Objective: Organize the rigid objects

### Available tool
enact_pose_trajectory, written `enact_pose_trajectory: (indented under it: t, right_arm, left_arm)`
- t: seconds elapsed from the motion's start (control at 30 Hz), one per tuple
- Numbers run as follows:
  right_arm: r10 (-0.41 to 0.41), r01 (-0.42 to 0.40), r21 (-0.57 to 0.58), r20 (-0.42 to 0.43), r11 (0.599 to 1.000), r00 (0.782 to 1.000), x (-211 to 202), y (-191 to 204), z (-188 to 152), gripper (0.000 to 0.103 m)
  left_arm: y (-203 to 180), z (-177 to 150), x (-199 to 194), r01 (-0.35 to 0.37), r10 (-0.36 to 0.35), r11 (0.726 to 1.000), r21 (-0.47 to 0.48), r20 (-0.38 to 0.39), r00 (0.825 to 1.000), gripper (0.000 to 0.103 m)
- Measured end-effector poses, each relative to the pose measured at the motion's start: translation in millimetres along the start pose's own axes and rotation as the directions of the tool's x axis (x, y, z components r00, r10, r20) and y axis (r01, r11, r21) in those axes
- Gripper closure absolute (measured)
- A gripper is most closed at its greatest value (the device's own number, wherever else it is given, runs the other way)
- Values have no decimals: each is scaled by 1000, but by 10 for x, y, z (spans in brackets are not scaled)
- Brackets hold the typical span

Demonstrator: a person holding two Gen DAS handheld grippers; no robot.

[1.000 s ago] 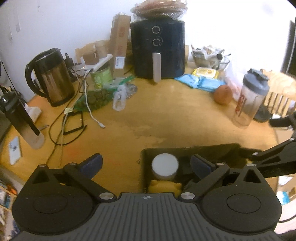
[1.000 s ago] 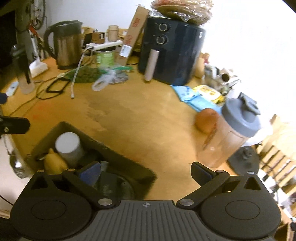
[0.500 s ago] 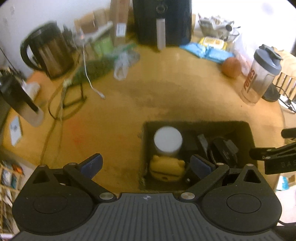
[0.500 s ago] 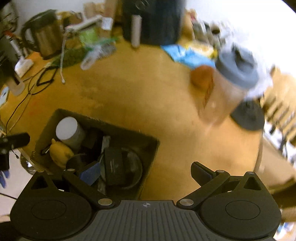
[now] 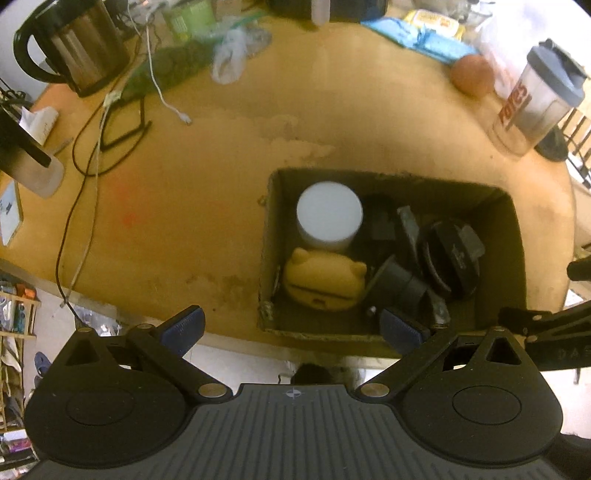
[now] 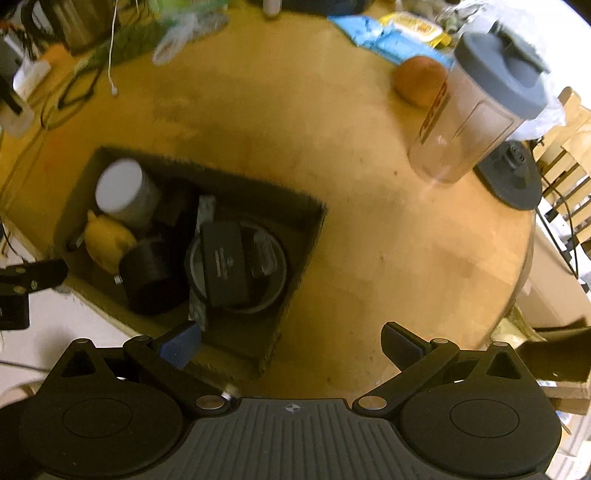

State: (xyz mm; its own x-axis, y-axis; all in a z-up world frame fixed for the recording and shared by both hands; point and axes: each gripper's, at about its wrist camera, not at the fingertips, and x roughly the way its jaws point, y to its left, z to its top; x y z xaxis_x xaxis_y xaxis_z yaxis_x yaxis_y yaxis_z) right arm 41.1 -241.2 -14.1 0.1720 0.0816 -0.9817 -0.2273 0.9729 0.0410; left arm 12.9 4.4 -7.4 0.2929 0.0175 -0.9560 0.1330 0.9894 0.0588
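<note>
A dark open box (image 5: 513, 236) sits at the near edge of the round wooden table. It holds a white-lidded jar (image 5: 328, 214), a yellow animal-shaped case (image 5: 325, 284), a round black lid (image 5: 450, 254) and other black parts. The box also shows in the right wrist view (image 6: 314, 229), with the jar (image 6: 118, 184) and yellow case (image 6: 105, 243). My left gripper (image 5: 293, 328) is open and empty, high above the box's near edge. My right gripper (image 6: 291, 343) is open and empty, above the box's near right corner.
A shaker bottle (image 6: 480, 99) and an orange (image 6: 419, 85) stand at the table's right. A kettle (image 5: 77, 48), cables (image 5: 92, 140), bags and blue packets (image 5: 417, 33) lie along the back. A black stand base (image 6: 511, 177) sits by the right edge.
Both grippers have risen and tilted down, so the views now look down into the box. Both stayed open and empty.
</note>
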Motion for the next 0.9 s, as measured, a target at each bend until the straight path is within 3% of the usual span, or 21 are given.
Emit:
enact_pose_trajectory:
  t: [0.27, 0.9]
  right_arm:
    - [29, -29, 7, -87, 1000, 996, 152, -10, -52, 0]
    - [54, -54, 9, -86, 999, 995, 153, -6, -8, 0]
  left_arm:
    - [-53, -37, 100, 17, -17, 1000, 5, -63, 998, 0]
    - [-23, -29, 98, 19, -19, 1000, -7, -69, 997, 0]
